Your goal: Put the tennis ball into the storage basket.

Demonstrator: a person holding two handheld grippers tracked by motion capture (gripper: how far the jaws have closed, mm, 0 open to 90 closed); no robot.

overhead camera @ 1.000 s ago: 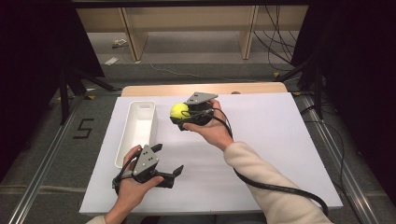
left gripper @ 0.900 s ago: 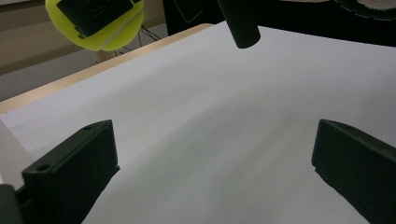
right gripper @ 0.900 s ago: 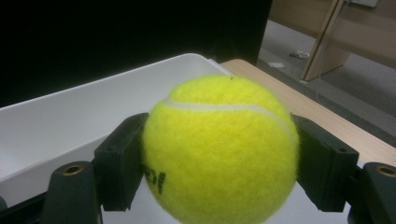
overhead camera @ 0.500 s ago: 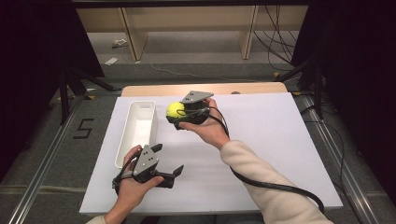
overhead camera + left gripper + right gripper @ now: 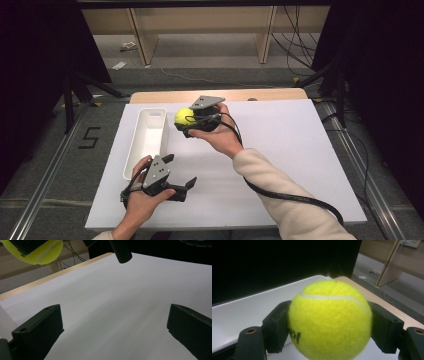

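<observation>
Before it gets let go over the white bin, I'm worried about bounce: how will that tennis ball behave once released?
The tennis ball is round and fuzzy, so it will likely roll and may bounce. The right gripper grips it at its sides, and the felt probably resists slipping. The white bin looks long and narrow, so its walls should probably stop the rolling.

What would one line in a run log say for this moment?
right tongs: shut on tennis ball, held above table beside white tray | left tongs: open, holding nothing, low over white sheet

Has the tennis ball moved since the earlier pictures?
Yes. The tennis ball, clamped in the right tongs, has shifted left, closer to the white tray.
</observation>
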